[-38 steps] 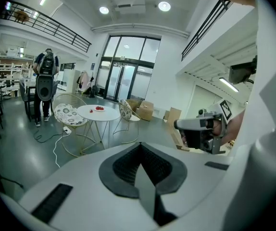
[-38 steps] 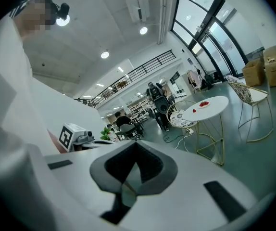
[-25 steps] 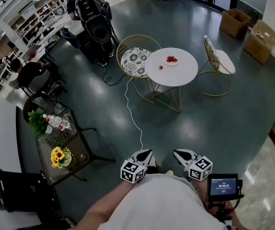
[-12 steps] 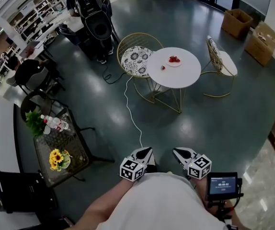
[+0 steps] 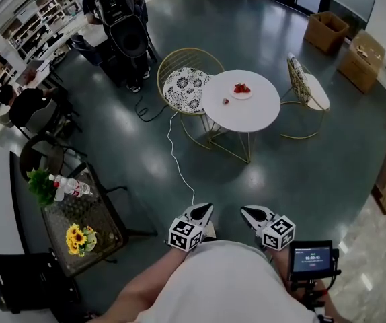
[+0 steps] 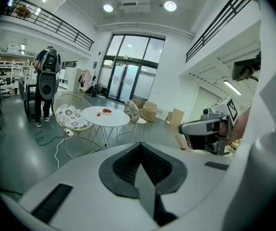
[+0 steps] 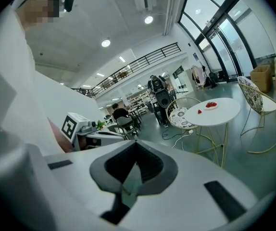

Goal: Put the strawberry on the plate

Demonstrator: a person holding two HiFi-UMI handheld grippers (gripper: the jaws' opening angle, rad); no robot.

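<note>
**Head view:** A round white counter (image 5: 260, 110) stands in the upper middle of the frame on a dark floor (image 5: 300, 173). A chair (image 5: 185, 86) stands just left of it. The plate (image 5: 241, 93) sits on the counter toward its far edge and holds red berries (image 5: 241, 87). The strawberry (image 5: 225, 101) lies alone on the bare counter top, just to the lower left of the plate and not touching it. At the bottom centre, the left gripper (image 5: 205, 210) and the right gripper (image 5: 246, 211) sit side by side. Both point up the frame toward the counter and are well apart from it.

**Left gripper view:** The jaws are clenched together with nothing between them. The counter (image 6: 110, 119) shows small, left of centre. The plate (image 6: 107, 112) is on it, with the strawberry (image 6: 98, 113) just to its left. The right gripper shows at the right side of the frame.

**Right gripper view:** These jaws are also pressed together and empty. The counter (image 7: 219, 113) is at the right of the frame. It carries the plate (image 7: 211, 105), with the strawberry (image 7: 199, 111) to its lower left. The left gripper shows at the left.
</note>
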